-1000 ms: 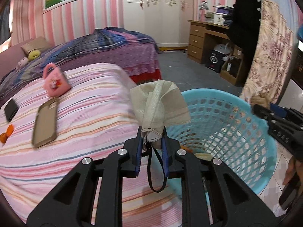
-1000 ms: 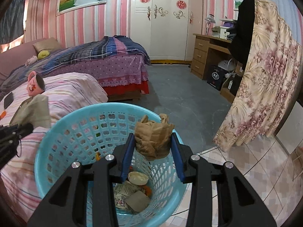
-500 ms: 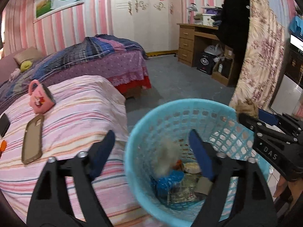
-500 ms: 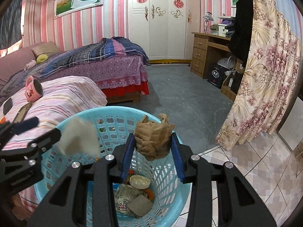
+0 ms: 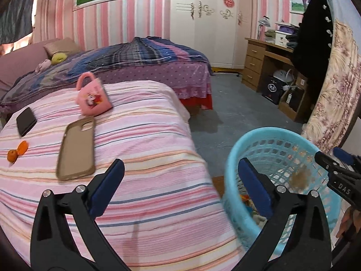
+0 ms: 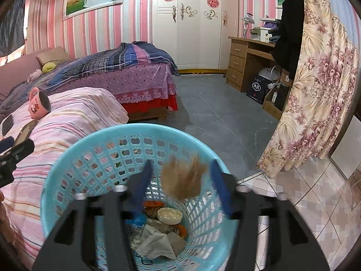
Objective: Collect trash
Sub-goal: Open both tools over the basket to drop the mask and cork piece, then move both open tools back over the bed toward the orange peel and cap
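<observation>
Dropping step: right gripper [image 6: 180, 180] fingers opening, brown paper wad [image 6: 182, 180] loose between them over basket [image 6: 67, 169]. Left gripper [image 5: 180, 187] fingers wide, empty. Next: orange peel [image 5: 17, 151] on bed [image 5: 146, 135].

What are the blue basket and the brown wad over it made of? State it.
Basket: looks like moulded plastic, smooth, slightly glossy, with regular cut-out holes. Brown wad: probably crumpled paper, matte and creased, but motion blur leaves that open.
</observation>
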Tool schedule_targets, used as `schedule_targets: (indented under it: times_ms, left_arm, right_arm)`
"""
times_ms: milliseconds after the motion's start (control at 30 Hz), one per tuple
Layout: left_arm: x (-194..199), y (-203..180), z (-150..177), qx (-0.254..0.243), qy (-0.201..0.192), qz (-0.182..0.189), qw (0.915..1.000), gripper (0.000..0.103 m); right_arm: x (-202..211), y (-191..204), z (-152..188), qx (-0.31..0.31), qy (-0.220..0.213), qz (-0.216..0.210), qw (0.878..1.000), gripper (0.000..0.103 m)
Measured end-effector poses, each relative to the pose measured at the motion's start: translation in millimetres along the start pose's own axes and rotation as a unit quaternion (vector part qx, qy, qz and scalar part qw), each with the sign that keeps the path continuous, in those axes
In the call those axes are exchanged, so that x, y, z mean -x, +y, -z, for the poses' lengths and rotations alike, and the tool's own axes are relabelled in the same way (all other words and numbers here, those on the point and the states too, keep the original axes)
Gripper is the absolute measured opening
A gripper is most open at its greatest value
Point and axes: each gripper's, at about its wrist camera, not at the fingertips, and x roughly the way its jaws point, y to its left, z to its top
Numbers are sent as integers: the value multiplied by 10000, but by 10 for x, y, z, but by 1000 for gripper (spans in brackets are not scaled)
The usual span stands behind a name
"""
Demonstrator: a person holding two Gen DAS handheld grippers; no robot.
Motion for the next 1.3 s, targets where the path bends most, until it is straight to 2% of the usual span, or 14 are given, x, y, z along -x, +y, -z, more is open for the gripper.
schedule_targets:
  times_ms: [67,133,333,600,933,1300]
  left_arm:
    - [24,83,10,20,-19,-88,10000,97]
    - [54,169,16,48,-33,-155,9999,97]
    - [165,438,34,154,-82,-364,9992,97]
    - [371,852,6,194,-213,-713,9970,97]
    - [558,1559,-85,249,-338,-1191,9920,97]
    - [633,2210,-206,388,-489,-1515,9865,97]
  right_arm:
    - [-12,49,-2,57,14,94,9999,78]
    - [-24,98,-2,85,38,135,9999,87]
    - [12,213,-41,14,-24,202,9998,95]
    - [69,564,-97,115,-86,52,9999,97]
    - [86,1128,-174,226,-138,-233,9994,97]
    - [55,1790,-236,574,-170,-413,9974,97]
